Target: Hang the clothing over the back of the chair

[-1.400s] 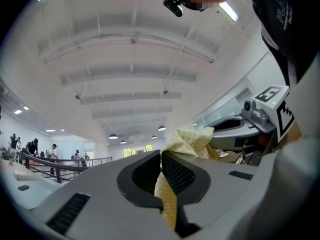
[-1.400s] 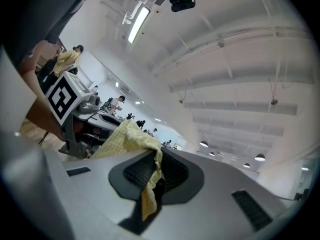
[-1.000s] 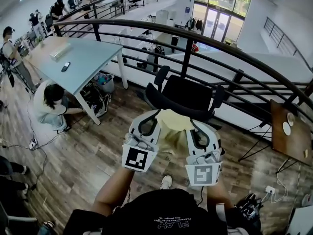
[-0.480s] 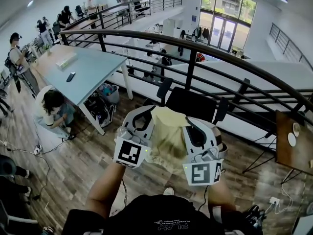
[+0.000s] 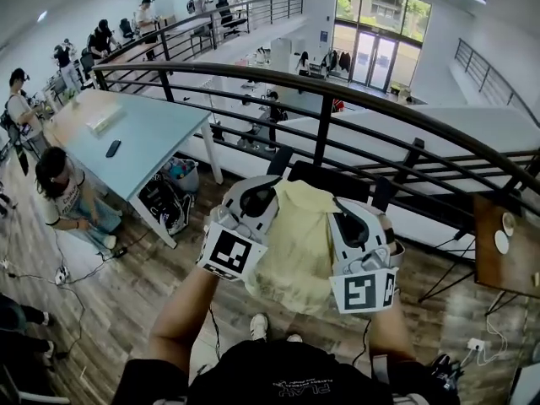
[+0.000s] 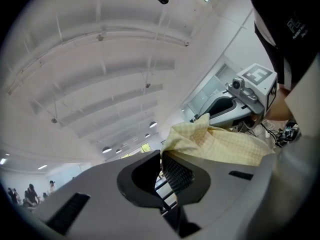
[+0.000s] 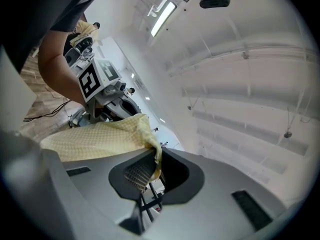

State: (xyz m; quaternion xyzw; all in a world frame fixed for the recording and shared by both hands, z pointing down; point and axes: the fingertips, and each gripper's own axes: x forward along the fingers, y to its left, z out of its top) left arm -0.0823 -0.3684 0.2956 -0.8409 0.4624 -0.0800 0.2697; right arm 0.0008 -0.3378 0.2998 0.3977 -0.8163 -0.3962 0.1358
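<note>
A pale yellow checked garment (image 5: 297, 241) hangs spread between my two grippers, in front of a black office chair (image 5: 339, 183) by the railing. The left gripper (image 5: 268, 187) is shut on the garment's left top edge. Its pinch shows in the left gripper view, with the left gripper (image 6: 161, 160) holding the cloth (image 6: 220, 145). The right gripper (image 5: 339, 206) is shut on the right top edge. In the right gripper view, the cloth (image 7: 100, 136) folds into the right gripper (image 7: 155, 165). The garment hides the chair's seat and most of its back.
A black curved railing (image 5: 325, 116) runs just behind the chair. A grey-blue table (image 5: 126, 129) stands at the left with a person crouching beside it (image 5: 63, 197). A wooden table (image 5: 506, 247) sits at the right edge. Bags (image 5: 164, 202) and cables lie on the wood floor.
Both grippers have risen and moved forward with the garment, which now hangs wider and longer between them and covers more of the chair.
</note>
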